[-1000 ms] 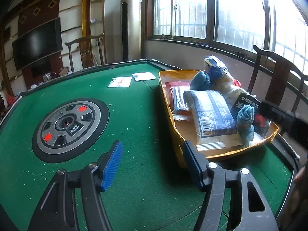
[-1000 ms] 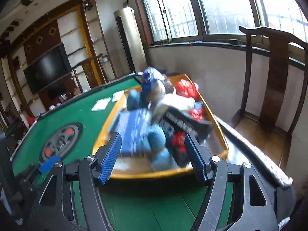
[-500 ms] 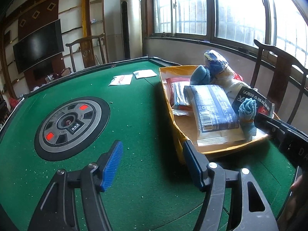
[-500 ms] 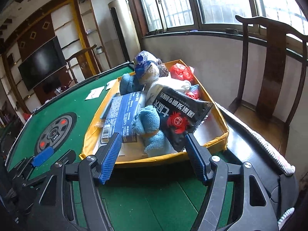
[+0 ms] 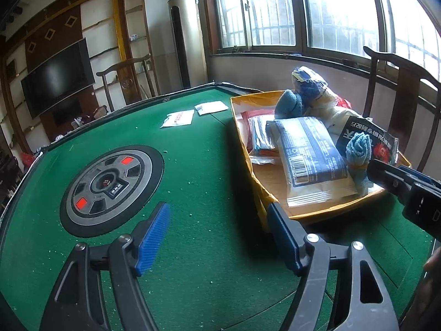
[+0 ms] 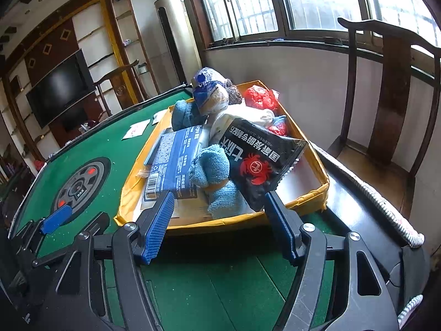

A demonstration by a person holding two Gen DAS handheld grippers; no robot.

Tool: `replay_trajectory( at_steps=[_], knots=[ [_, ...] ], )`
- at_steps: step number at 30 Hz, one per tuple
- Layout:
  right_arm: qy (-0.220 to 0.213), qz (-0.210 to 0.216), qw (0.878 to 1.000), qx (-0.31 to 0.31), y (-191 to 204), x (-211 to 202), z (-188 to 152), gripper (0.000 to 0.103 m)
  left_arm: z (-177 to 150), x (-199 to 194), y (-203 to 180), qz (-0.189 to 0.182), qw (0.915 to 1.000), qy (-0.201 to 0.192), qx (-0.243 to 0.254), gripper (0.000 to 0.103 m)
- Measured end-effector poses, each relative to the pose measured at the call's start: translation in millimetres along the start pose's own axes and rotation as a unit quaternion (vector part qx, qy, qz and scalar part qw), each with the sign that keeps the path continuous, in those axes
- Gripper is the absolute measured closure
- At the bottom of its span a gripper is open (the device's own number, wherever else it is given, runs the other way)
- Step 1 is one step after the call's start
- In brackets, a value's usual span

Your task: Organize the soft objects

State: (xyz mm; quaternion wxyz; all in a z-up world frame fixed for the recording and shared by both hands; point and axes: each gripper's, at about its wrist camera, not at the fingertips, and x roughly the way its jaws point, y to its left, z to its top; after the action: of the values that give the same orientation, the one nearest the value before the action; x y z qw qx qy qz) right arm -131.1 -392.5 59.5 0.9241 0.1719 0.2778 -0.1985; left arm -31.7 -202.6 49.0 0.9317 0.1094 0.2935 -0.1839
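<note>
A yellow cardboard tray (image 6: 132, 187) (image 5: 242, 138) sits at the right side of the green table, piled with soft goods. In it lie a blue wipes pack (image 6: 176, 162) (image 5: 311, 151), a light blue rolled cloth (image 6: 212, 171) (image 5: 358, 146), a black snack bag (image 6: 261, 157) (image 5: 366, 135), a darker blue cloth (image 6: 184, 114), a blue-and-white bag (image 6: 210, 91) and red bags (image 6: 260, 98). My right gripper (image 6: 219, 220) stands open just before the tray's near wall, nothing between its fingers. My left gripper (image 5: 217, 234) hovers over bare green felt left of the tray, its jaws opening and empty.
A round grey-and-black console (image 5: 110, 184) sits in the table (image 5: 193, 165) centre. Two white paper packets (image 5: 179, 117) lie at the far edge. Wooden chairs (image 6: 386, 96) stand by the window wall. A striped cord (image 6: 372, 190) runs along the table's right edge.
The right gripper has drawn nearer the tray, which now fills more of its view and is no longer blurred. In the left view the right gripper has come in at the right.
</note>
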Motion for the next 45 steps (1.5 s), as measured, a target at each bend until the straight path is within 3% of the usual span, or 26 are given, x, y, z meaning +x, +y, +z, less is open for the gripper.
replay_trajectory(
  at_steps=[20,27,33,39,42,45],
  knots=[
    [0.0,0.001,1.0,0.001,0,-1,-1,0.034,0,3,1,0.013,0.9999,0.01,0.0,0.029],
    [0.0,0.001,1.0,0.001,-1,-1,-1,0.034,4,9,10,0.004,0.9987,0.048,-0.019,0.029],
    [0.0,0.003,1.0,0.002,0,0,-4,0.034,10,-1,16,-0.013,0.9986,0.046,-0.024,0.028],
    [-0.001,0.003,1.0,0.005,-2,-2,-6,0.034,12,-9,5,0.029,0.9982,0.048,0.022,0.023],
    [-0.001,0.003,1.0,0.003,-1,-2,-6,0.034,12,-12,0,0.034,0.998,0.038,0.036,0.023],
    [-0.003,0.001,1.0,0.0,-1,-4,-6,0.034,9,-17,-6,0.066,0.9963,0.016,0.052,0.023]
  ],
)
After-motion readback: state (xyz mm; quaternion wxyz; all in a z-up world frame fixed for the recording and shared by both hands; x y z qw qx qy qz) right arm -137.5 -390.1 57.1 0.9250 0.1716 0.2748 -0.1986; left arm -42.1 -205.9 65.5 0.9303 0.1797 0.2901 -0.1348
